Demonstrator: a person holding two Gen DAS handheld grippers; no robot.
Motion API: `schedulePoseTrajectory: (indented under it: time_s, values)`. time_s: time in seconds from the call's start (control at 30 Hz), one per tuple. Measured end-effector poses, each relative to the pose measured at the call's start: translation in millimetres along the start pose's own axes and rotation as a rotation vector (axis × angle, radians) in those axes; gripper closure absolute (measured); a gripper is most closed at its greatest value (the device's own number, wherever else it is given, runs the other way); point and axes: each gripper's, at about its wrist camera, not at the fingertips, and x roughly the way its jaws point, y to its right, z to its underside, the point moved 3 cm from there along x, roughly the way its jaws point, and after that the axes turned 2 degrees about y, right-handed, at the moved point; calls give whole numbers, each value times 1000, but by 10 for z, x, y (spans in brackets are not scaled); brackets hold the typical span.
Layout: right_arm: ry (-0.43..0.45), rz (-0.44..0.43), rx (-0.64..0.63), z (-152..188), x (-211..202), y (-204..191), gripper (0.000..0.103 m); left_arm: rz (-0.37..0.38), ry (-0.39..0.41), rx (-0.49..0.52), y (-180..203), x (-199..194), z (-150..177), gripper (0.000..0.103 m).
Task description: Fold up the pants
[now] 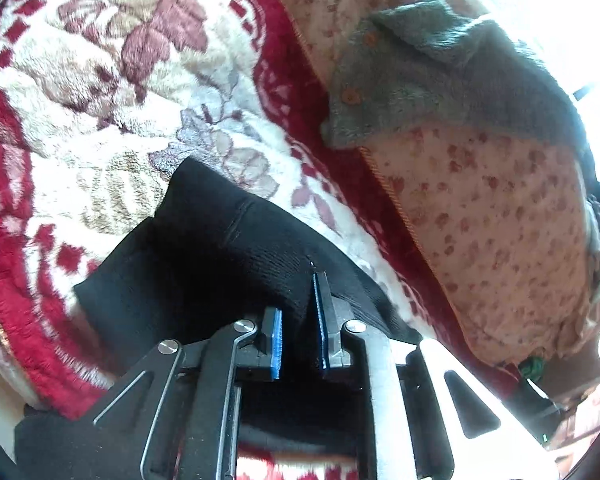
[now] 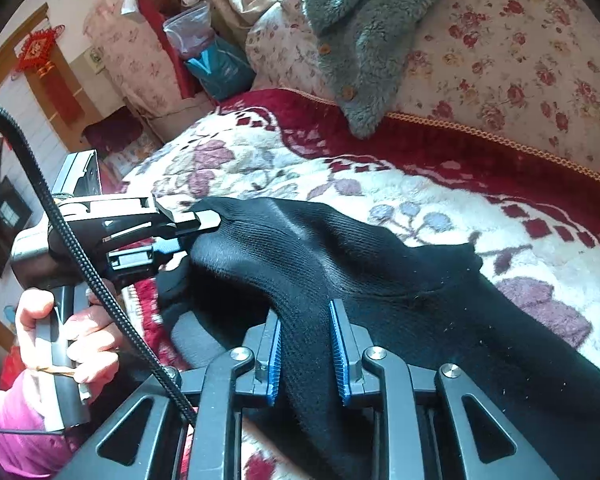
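Observation:
Black knit pants (image 2: 360,264) lie bunched on a red and white floral blanket (image 2: 300,160); they also show in the left wrist view (image 1: 228,248). My right gripper (image 2: 306,320) is shut on a fold of the pants, its blue pads pressing the cloth. My left gripper (image 1: 300,300) is shut on another edge of the pants, and it shows in the right wrist view (image 2: 204,224) at the left, holding the cloth raised above the blanket. The pants stretch between the two grippers.
A grey fleece jacket (image 2: 364,40) with wooden buttons lies on a floral pillow (image 2: 520,60) at the back; it also shows in the left wrist view (image 1: 440,76). Bags (image 2: 212,56) and furniture stand past the bed's left edge.

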Motion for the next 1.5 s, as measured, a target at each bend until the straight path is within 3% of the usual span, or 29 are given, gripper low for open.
schedulePoseTrajectory:
  time_s: [0.07,0.17,0.3,0.37,0.5,0.63,0.97,1.13,1.2,1.3,1.37,1.5]
  values:
    - [-2,-37,12,16,-63,-26,84,18,3,26,-3,-194,44,92]
    - [-8,-95,29,81,-164,-117,85,-19,18,68,-87,-333,113,92]
    - [-36,-103,11,208,-144,-228,86,-159,-51,39,-403,-90,209,92]
    - [-70,-109,24,304,-24,-244,86,-181,-89,28,-499,30,262,92]
    - [-119,-76,26,418,175,-252,85,-229,-37,67,-382,-84,242,88]
    - [-130,-105,72,356,51,-210,75,-311,26,122,-344,-261,240,87]
    - [-45,-54,216,435,-400,120,74,-317,64,200,-88,-413,374,87]
    - [-42,-37,207,443,-457,42,74,-316,49,229,37,-338,449,81]
    - [-36,-37,192,417,-464,-17,73,-299,38,206,12,-344,435,81]
    - [-32,-32,150,392,-431,-150,54,-250,-10,134,-110,-346,381,74]
    - [-40,-33,112,384,-357,-260,54,-212,-33,78,-206,-351,357,59]
    - [-61,-17,10,368,-152,-488,54,-177,-70,12,-294,-318,356,59]
